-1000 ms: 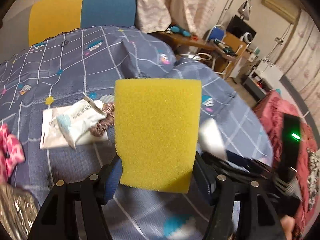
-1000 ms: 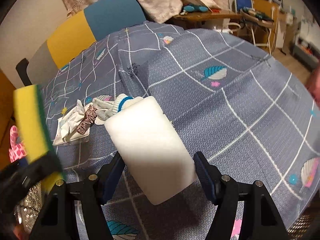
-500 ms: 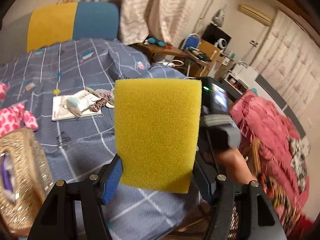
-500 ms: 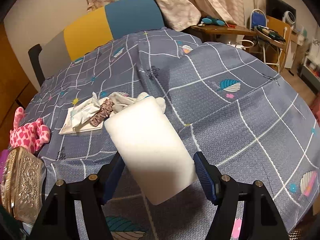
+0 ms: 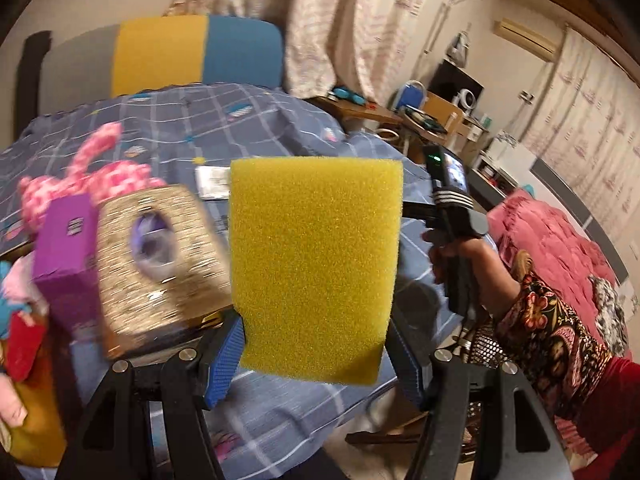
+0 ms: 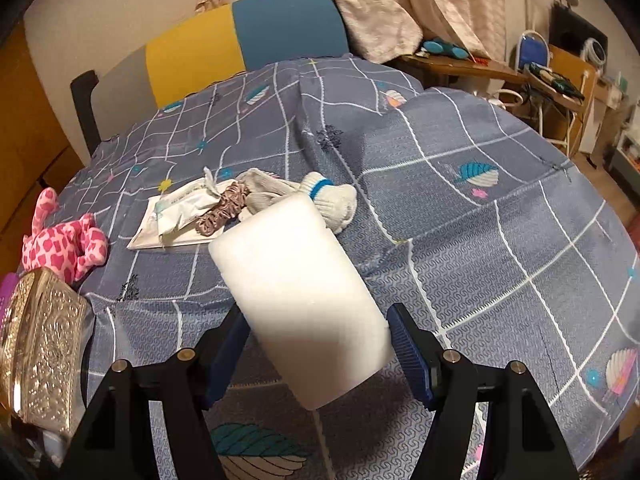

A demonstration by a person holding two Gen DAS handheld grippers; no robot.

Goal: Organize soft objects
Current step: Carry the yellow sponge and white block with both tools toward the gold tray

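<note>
My left gripper [image 5: 316, 360] is shut on a yellow sponge [image 5: 316, 268], held upright in the air past the near edge of the bed. My right gripper [image 6: 316, 356] is shut on a white foam block [image 6: 300, 304], tilted to the left above the patterned bedspread [image 6: 480, 240]. On the bedspread lie white socks [image 6: 320, 200], a brown scrunchie [image 6: 218, 212], a white wipes packet [image 6: 180, 212] and a pink spotted plush toy [image 6: 60, 244]. The plush [image 5: 104, 176] also shows in the left wrist view, behind a gold box.
A gold embossed tissue box [image 6: 44, 344] stands at the bed's near left, with a purple box [image 5: 66, 240] beside it. A person's hand with the other gripper [image 5: 456, 240] is at right. A yellow and blue headboard [image 6: 248, 36] backs the bed. Desks and chairs [image 6: 540, 68] crowd the far right.
My left gripper has swung back and to the left with the yellow sponge, off the bed's middle; the gold box and purple box now fill its left side. The right gripper barely shifted.
</note>
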